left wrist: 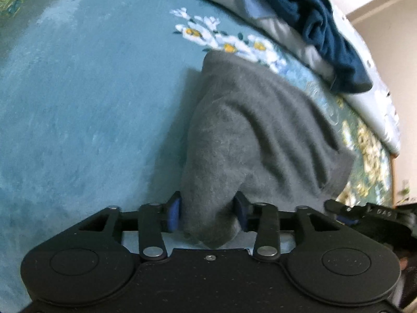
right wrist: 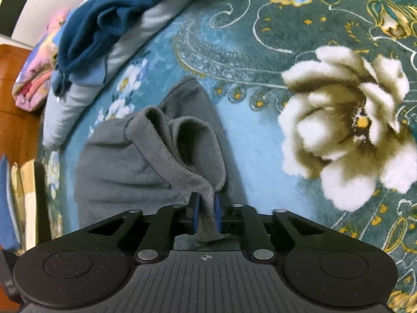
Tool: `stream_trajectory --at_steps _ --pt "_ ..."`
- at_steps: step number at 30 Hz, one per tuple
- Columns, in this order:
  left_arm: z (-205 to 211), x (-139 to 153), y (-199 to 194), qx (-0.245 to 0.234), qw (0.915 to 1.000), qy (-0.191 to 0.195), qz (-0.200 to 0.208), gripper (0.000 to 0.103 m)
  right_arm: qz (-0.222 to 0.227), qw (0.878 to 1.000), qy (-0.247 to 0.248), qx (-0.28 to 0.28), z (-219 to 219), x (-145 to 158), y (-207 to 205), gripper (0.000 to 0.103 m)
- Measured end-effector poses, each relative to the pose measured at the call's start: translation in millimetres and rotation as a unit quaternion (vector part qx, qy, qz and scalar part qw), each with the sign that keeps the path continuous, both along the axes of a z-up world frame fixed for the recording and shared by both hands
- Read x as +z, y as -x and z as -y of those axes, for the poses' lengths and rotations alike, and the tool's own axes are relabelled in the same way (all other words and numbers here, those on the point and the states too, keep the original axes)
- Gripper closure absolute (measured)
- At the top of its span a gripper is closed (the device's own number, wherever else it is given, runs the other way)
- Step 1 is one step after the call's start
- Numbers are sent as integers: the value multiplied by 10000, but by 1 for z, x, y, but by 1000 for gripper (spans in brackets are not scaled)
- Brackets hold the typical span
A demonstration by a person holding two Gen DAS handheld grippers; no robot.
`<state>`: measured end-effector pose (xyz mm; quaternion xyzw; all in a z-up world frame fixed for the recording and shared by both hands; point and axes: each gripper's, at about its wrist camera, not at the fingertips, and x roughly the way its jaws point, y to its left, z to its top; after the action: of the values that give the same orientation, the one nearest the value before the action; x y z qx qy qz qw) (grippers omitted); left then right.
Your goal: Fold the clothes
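A grey garment point(left wrist: 260, 130) is spread on the blanket point(left wrist: 91, 91) — one bunched corner is clamped in the left gripper point(left wrist: 208, 212), its ribbed hem pinched between the nearly closed jaws of the right gripper point(right wrist: 206, 210).

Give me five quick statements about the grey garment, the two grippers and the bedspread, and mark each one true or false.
1. The right gripper pinches a ribbed hem of the grey garment. True.
2. The left gripper has nothing between its fingers. False: a thick bunch of the grey garment sits between them, touching the pads.
3. The bedspread is plain white. False: it is teal with flower patterns.
4. A dark blue garment lies on light grey fabric beyond the grey one. True.
5. The grey garment lies neatly folded and flat. False: it is bunched and lifted at both grips.
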<state>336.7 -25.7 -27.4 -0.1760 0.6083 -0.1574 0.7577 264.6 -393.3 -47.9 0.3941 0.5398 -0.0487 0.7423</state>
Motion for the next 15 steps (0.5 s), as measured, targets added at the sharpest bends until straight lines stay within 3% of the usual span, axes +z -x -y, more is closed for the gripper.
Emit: stream_trajectory --at_steps 1,2,3,9,11,12,15 --pt "-2 3 1 47 10000 -5 80 37 7 10000 18 30 1 2 0 76" --pt "-4 6 1 83 9998 -2 163 35 15 10000 62 53 3 3 0 48" --pt "-7 9 0 105 9997 15 221 34 102 9999 112 65 5 5 0 34" --pt "-3 5 -21 41 9995 80 316 22 284 9993 129 184 5 -2 -18 29" --pt "3 -4 -32 -20 9995 113 298 21 276 9990 173 299 2 -11 -27 24" --pt "6 -9 -37 -43 9996 118 255 20 236 9990 221 320 1 -17 -33 17" --pt "14 -28 -50 -31 9998 205 22 16 254 9989 122 387 0 -27 -43 17"
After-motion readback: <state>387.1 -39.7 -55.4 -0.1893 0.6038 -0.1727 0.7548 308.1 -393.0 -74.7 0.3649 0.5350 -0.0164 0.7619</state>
